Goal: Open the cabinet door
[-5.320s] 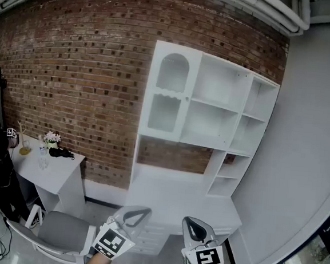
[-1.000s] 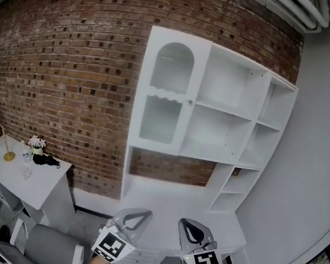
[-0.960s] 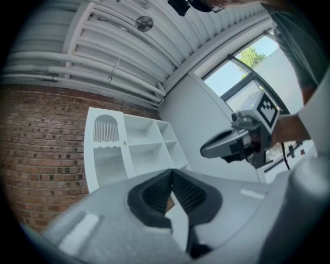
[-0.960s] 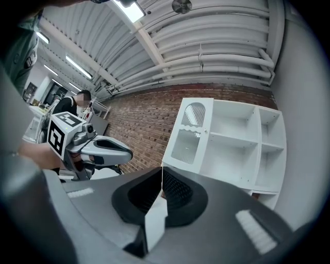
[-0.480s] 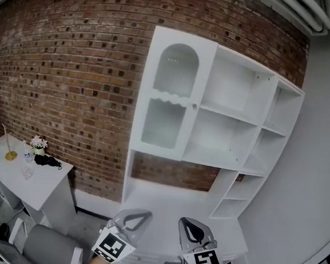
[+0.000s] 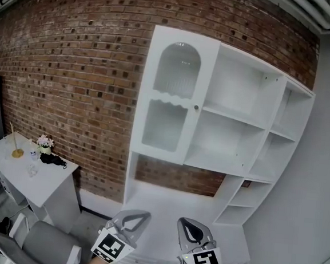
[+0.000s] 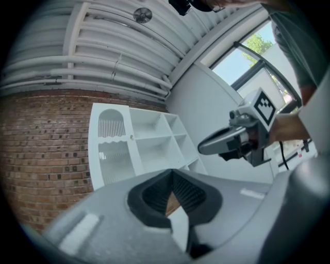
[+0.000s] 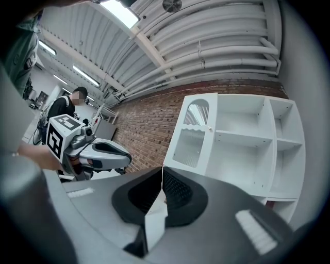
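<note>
Now | cabinet door [image 6: 171, 94]: closed, well above and beyond both grippers | left hand-held gripper [image 6: 136, 214] and right hand-held gripper [image 6: 189, 225]: clenched, empty | door: white, arched ribbed pane, small round knob [image 6: 196, 107]

Both our grippers up side by side, jaws pressed together on nothing.
In the head view our left gripper [image 6: 133, 216] and right gripper [image 6: 191, 227] sit either side of 6 o'clock, near each other but apart, tips pointing toward 12 o'clock, roughly level.
</note>
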Tool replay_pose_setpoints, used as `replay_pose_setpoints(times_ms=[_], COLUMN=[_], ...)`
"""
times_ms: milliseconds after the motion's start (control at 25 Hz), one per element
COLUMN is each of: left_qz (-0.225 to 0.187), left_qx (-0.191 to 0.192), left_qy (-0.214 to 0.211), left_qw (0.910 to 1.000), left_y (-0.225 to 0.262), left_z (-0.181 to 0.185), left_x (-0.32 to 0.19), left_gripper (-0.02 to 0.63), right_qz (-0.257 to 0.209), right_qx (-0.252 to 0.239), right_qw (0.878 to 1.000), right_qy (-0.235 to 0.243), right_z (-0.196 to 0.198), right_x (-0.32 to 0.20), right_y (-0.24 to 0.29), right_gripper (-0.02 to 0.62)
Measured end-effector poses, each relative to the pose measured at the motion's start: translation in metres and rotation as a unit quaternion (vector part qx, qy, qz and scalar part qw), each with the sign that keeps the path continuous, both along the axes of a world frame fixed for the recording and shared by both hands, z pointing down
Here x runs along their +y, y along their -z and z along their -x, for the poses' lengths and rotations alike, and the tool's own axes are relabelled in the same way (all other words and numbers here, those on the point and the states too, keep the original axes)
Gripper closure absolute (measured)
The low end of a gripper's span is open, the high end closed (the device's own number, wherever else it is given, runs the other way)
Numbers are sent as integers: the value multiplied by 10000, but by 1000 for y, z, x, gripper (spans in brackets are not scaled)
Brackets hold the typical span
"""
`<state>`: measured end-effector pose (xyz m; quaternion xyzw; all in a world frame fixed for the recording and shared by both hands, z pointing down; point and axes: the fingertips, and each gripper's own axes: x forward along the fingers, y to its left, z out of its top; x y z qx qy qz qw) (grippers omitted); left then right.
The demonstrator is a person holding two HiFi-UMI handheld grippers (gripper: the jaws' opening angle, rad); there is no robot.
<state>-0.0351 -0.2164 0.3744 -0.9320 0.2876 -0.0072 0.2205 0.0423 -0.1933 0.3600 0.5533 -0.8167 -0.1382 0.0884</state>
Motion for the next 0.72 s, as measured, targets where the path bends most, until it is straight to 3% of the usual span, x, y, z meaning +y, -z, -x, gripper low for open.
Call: replay_pose_setpoints(times_ms=[440, 720], left_qz=[77, 137], left_qx=[-59, -144], left_qy=[438, 658], left_qw=[9990, 9976], left_y=[-10, -18], left_z=[-59, -71], left_x=[-18, -32], left_gripper=[604, 604], right_qz=[8, 69], right_qx=[-62, -148], right_qw=[9993, 9980], right_qy=[361, 610], right_z=[-69, -80], right_x=[-23, -39], right_y=[-5, -14], right_gripper=[586, 586])
